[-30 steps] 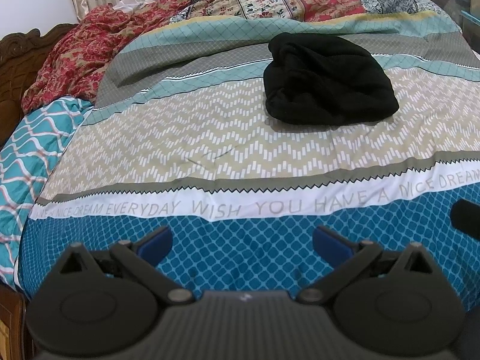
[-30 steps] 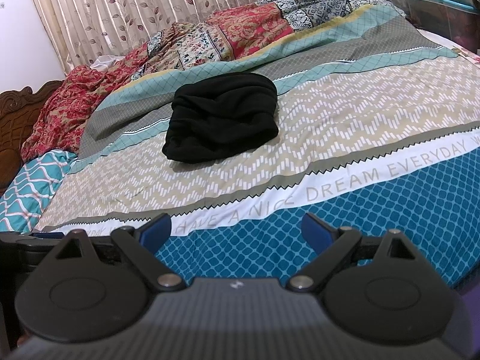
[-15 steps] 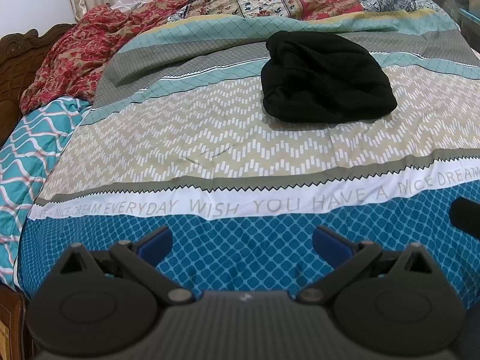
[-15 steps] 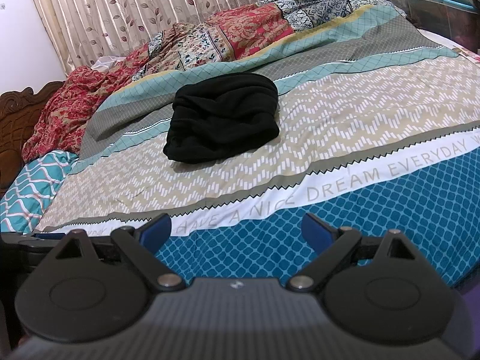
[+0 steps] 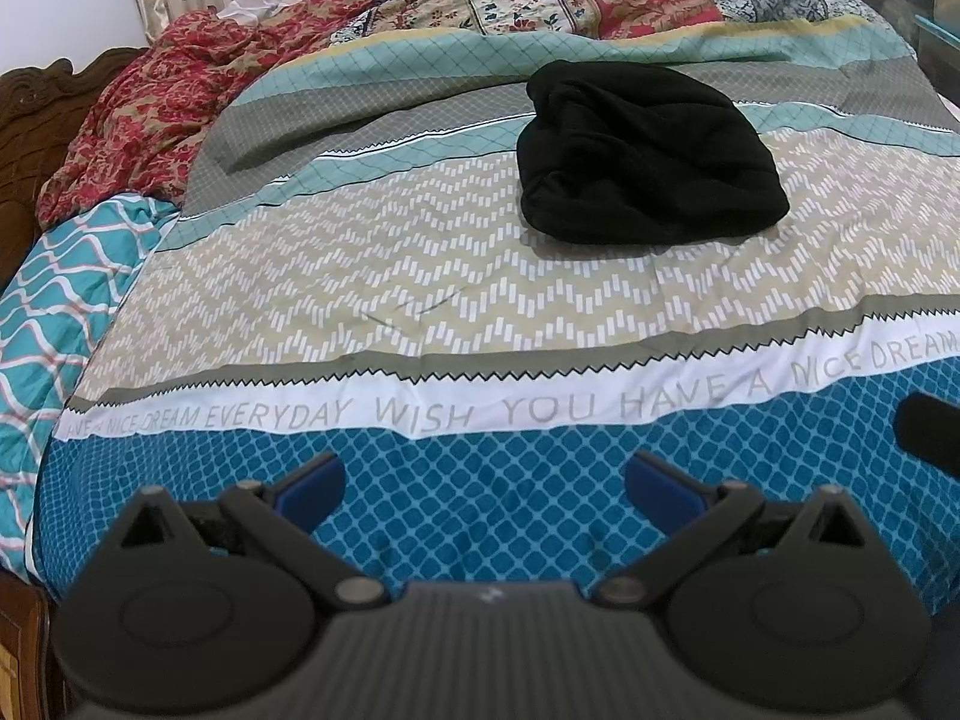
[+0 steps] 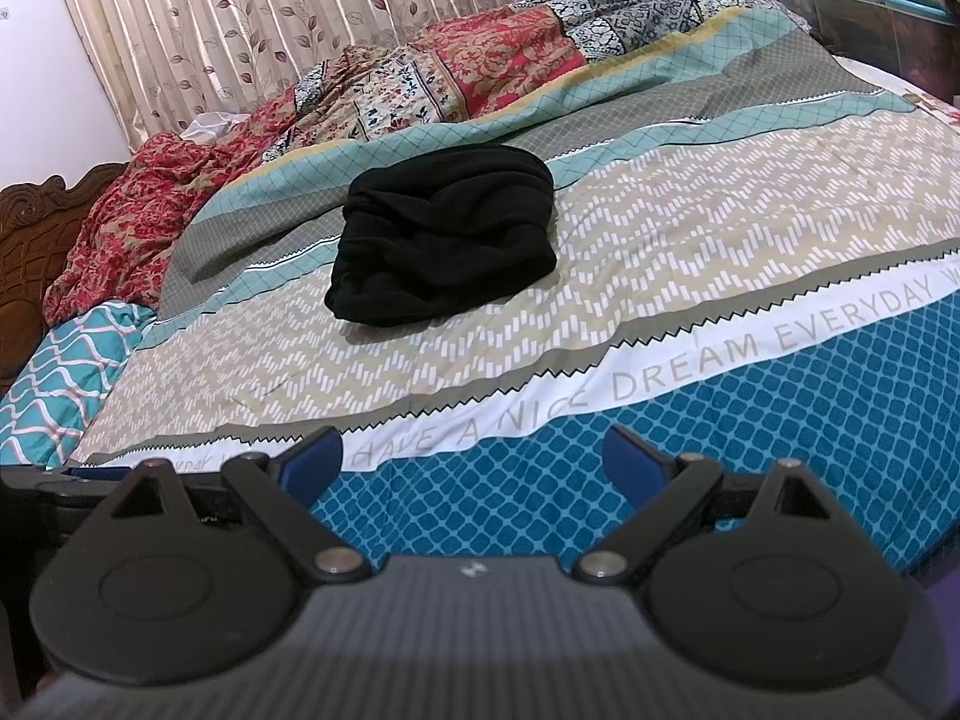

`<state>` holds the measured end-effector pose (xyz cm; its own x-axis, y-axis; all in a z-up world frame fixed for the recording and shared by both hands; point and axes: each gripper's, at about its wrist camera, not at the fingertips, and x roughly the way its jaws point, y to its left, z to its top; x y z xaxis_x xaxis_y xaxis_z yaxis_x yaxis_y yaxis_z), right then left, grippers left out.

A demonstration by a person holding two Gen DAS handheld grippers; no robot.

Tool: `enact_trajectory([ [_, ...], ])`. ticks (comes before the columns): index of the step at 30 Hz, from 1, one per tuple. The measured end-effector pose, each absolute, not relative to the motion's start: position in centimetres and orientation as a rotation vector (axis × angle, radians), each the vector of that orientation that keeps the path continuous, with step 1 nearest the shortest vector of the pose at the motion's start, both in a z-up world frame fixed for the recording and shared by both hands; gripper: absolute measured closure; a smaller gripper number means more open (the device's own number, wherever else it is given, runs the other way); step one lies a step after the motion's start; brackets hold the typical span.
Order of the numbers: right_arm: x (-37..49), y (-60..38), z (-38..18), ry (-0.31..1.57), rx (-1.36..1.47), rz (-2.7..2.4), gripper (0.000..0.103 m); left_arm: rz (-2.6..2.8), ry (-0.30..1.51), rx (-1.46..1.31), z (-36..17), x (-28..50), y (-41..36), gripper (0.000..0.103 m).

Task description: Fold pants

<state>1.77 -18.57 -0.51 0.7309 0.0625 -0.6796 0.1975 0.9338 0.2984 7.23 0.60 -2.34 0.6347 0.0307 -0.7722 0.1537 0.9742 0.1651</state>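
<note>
The left gripper point(image 5: 485, 483) has its jaws released, wide apart, with nothing between the two blue pads point(image 5: 312, 483). It hangs over the near blue part of the bedspread point(image 5: 480, 312), close to the edge of the bed. The right gripper point(image 6: 474, 461) is in the same condition: jaws spread, blue pads point(image 6: 315, 459) empty, and under them the same blue diamond pattern. At the far right edge of the left wrist view a dark rounded shape shows (what it is, I cannot tell).

Further out a white band crosses the bedspread with grey printed letters, and after it comes a beige zone with white zigzag marks. The pants point(image 5: 645, 153) lie there, well apart from both grippers. They are black and form a compact, bunched bundle with soft creases, resting partly on the beige zone and partly on the teal and grey stripes behind it. In the right wrist view the pants point(image 6: 444, 234) appear to the left of the middle; in the left wrist view they are to the right of the middle.

Beyond the pants a red floral quilt point(image 6: 480, 69) lies crumpled across the far side of the bed. A teal pillow with wavy lines point(image 5: 66, 294) is at the left, next to a carved wooden headboard point(image 6: 36, 228). A curtain with leaf print point(image 6: 300, 18) hangs behind.
</note>
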Motion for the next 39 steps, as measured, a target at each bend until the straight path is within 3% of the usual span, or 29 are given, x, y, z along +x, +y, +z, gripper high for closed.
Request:
enact_trajectory([
  [39, 1.84, -18.64, -0.41, 0.751, 0.366, -0.074, 0.008, -0.086, 0.887, 0.232, -1.75, 7.54, 0.7, 0.0],
])
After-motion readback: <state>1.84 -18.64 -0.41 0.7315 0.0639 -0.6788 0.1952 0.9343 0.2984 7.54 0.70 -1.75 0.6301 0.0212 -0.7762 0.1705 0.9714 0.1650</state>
